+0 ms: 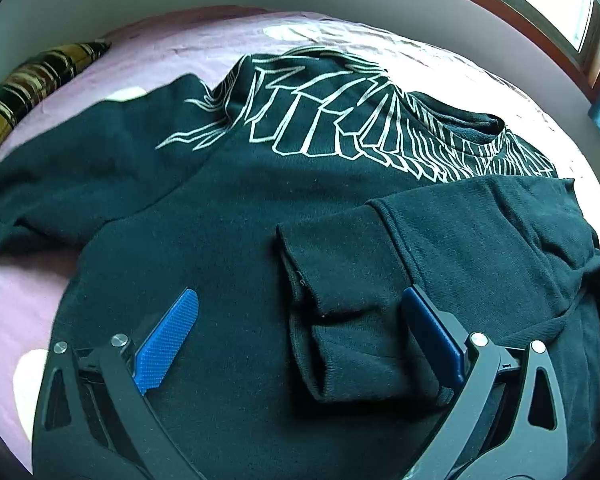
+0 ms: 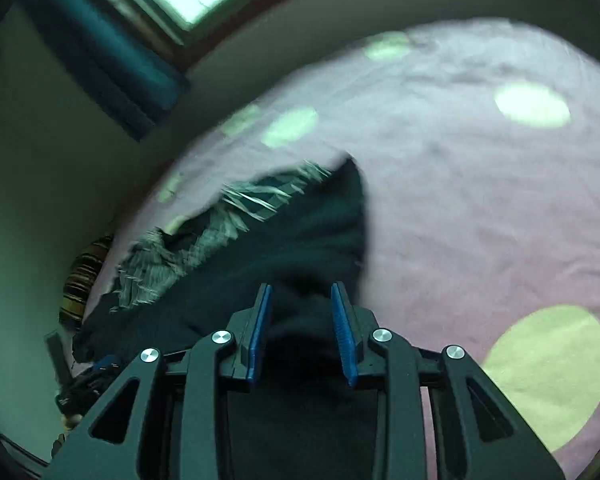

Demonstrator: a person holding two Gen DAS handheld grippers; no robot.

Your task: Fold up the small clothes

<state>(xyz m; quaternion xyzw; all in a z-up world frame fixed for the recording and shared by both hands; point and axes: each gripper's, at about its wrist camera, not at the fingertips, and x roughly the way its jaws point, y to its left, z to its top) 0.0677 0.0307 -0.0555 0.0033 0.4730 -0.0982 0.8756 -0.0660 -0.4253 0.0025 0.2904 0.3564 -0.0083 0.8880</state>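
Note:
A black sweatshirt (image 1: 260,208) with a white line print lies on the pink bedsheet (image 1: 148,52). Its right sleeve (image 1: 360,280) is folded across the body, cuff toward me. Its left sleeve (image 1: 80,168) lies spread to the left. My left gripper (image 1: 300,300) is wide open just above the body, its blue pads on either side of the folded cuff. In the blurred right wrist view, my right gripper (image 2: 302,292) is partly open with dark sweatshirt fabric (image 2: 300,240) between and below its blue pads; I cannot tell whether it pinches the cloth.
A striped yellow-and-black pillow (image 1: 32,84) lies at the bed's far left edge. A window with a wooden frame (image 1: 540,20) runs behind the bed. Pink sheet with pale spots (image 2: 480,200) spreads to the right of the sweatshirt.

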